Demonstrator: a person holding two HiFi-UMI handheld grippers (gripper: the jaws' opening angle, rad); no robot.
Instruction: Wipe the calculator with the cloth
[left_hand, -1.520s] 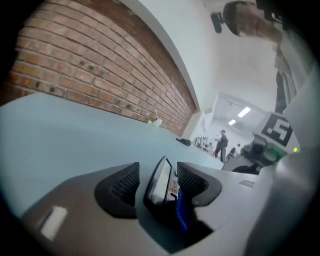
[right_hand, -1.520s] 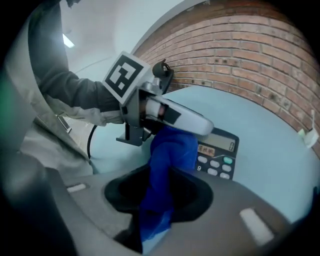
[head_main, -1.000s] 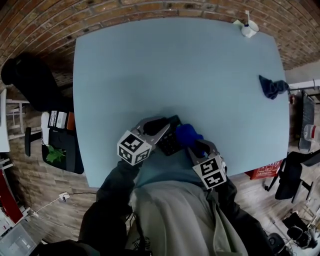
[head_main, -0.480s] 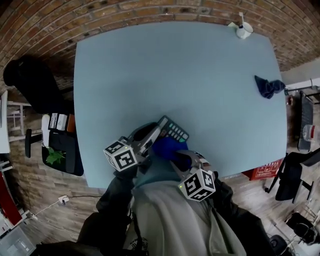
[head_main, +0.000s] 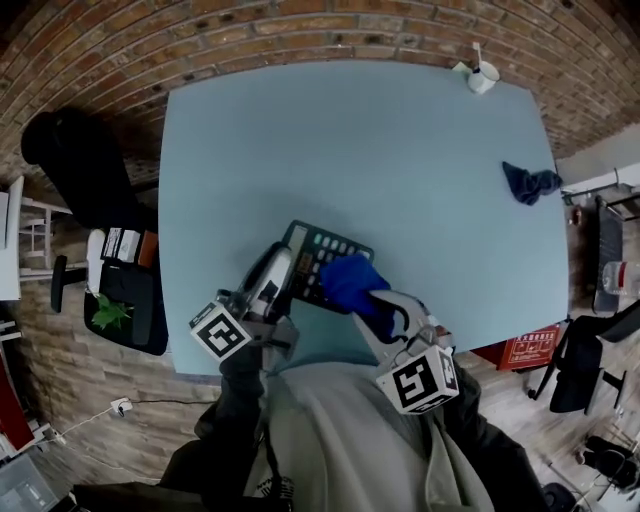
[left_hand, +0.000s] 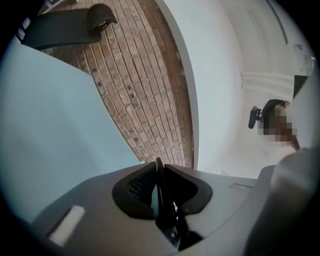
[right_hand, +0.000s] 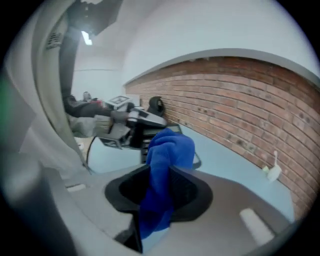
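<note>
The dark calculator is lifted off the blue table, keys facing up at me. My left gripper is shut on its left edge; its jaws have just been closing on it. In the left gripper view the calculator shows only as a thin dark edge between the pads. My right gripper is shut on a bright blue cloth, which lies against the calculator's right part. In the right gripper view the cloth bulges out of the jaws and hides most of the calculator behind it.
A second, darker cloth lies near the table's right edge. A white cup stands at the far right corner. A black chair is left of the table, a red box on the floor at right.
Both grippers have risen towards me. The calculator has come up off the table and turned so its keys face the head camera, with the cloth staying at its right side.
</note>
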